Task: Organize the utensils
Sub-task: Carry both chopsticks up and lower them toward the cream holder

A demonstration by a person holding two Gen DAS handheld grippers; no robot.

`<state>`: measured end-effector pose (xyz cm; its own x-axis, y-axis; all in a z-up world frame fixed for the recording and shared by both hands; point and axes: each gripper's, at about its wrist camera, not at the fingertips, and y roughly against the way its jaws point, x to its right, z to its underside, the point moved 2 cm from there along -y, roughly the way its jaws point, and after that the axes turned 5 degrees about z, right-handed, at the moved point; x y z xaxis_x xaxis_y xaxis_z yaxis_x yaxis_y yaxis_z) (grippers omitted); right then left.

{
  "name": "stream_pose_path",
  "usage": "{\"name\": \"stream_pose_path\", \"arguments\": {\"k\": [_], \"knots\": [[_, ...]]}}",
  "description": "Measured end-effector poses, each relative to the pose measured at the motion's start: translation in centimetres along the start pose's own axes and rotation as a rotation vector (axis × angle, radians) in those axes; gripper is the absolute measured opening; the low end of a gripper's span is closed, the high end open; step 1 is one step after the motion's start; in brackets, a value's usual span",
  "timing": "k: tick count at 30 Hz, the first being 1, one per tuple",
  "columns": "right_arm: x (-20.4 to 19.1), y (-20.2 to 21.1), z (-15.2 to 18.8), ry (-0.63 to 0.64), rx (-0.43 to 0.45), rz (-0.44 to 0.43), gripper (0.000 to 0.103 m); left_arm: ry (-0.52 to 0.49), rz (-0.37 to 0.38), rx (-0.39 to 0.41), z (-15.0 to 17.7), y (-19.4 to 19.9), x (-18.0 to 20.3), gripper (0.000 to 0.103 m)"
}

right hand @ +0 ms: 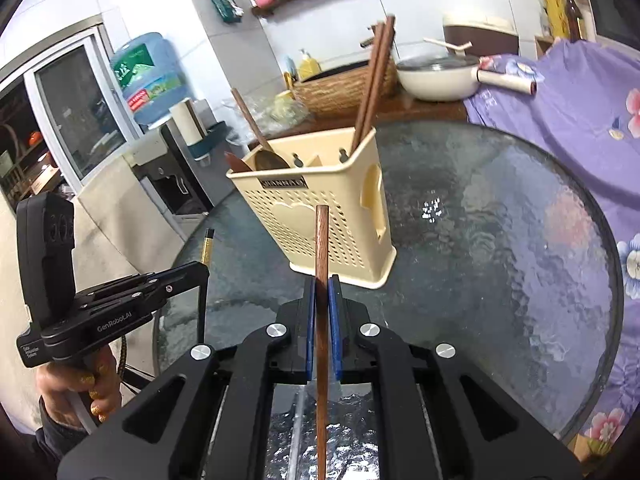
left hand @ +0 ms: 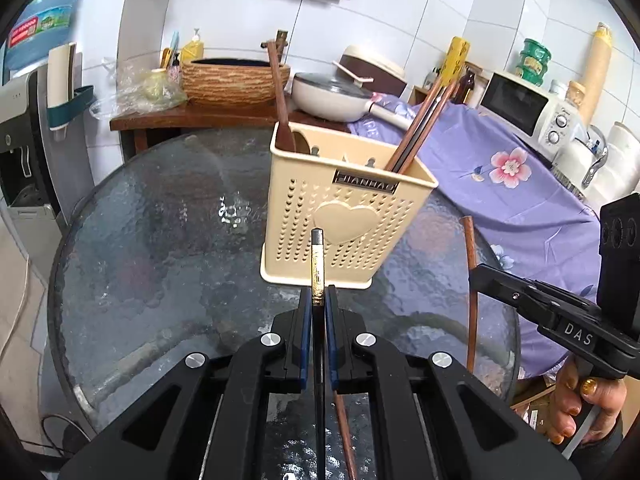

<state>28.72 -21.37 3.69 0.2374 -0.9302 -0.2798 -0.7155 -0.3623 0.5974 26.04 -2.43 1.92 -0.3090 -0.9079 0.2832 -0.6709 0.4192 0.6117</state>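
So the utensil holder (left hand: 344,204) is sitting on the round glass table (left hand: 160,240), roughly mid-table. Inside it, a spoon (left hand: 280,96) is leaning in the left compartment and a bunch of chopsticks (left hand: 424,120) is leaning in the right one. The left gripper (left hand: 319,300) is hovering in front of the holder, clamping a chopstick (left hand: 317,268) that's poking up toward it. The right gripper (right hand: 322,284) is doing the same to its right, pinching a wooden chopstick (right hand: 322,248). Behind the table, a pan (left hand: 336,96) is sitting on a side table (left hand: 200,118).

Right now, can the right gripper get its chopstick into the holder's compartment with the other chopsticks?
Probably yes. The right gripper holds a brown chopstick upright before the holder; that compartment's top is open, with nothing between, though the chopstick needs lifting over the rim.
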Motion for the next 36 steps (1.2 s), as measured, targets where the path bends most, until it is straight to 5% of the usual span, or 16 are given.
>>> {"name": "stream_pose_path", "arguments": {"k": [36], "knots": [[-3.2, 5.5, -4.3, 0.088, 0.104, -0.044, 0.007, -0.062, 0.055, 0.120, -3.0, 5.2, 2.6, 0.007]]}}
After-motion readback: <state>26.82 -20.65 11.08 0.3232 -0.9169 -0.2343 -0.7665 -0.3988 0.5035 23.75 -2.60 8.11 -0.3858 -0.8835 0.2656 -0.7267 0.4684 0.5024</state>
